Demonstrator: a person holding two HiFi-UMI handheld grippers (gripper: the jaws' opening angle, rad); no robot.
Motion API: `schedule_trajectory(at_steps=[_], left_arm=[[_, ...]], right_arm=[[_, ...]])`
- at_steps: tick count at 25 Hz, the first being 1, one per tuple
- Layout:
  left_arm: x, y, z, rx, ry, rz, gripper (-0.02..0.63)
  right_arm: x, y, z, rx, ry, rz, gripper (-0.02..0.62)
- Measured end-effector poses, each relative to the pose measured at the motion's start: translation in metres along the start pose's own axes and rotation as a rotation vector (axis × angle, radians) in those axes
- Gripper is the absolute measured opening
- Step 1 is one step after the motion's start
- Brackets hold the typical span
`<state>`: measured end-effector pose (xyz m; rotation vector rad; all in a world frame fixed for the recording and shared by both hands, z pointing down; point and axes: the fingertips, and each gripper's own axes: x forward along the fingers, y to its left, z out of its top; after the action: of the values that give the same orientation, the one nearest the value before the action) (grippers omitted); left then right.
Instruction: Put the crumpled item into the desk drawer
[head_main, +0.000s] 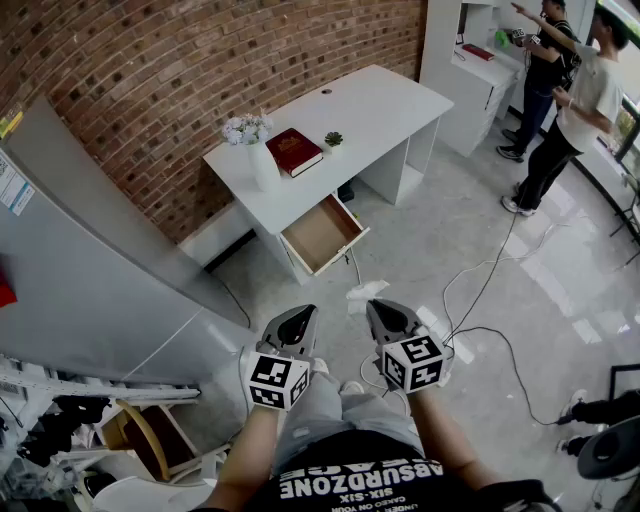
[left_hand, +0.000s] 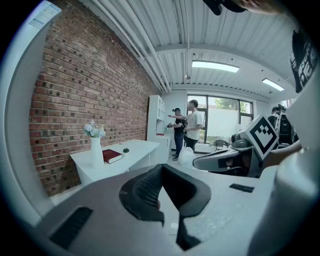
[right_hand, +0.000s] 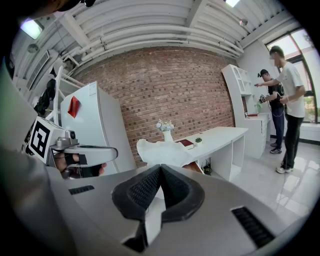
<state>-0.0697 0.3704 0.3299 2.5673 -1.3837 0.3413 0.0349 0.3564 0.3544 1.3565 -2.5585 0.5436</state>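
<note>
Our right tongs (right_hand: 160, 169) are clenched on the crumpled white paper wad (right_hand: 161, 151), held out over the pale glossy floor (head_main: 455, 235), well short of the white counter (head_main: 372, 108) and its open wooden drawer (head_main: 322, 236); our left tongs (left_hand: 161, 168) are pinched together, empty

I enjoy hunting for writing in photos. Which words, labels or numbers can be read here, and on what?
"ABSURDZONE": black shirt, upside down.
"SIX-SIX": same shirt; the line beside it is too small to read.
Red book, cabinet label: too small to read.
Marker cubes: patterns only, no words.
</note>
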Motion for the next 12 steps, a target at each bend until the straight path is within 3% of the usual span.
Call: schedule_trajectory(at_steps=[12], left_arm=[[0.026,0.014,-0.005,-0.019,0.022,-0.015,0.006]], right_arm=[[0.023,-0.01,0.006,0.013,0.005,0.015,-0.002]])
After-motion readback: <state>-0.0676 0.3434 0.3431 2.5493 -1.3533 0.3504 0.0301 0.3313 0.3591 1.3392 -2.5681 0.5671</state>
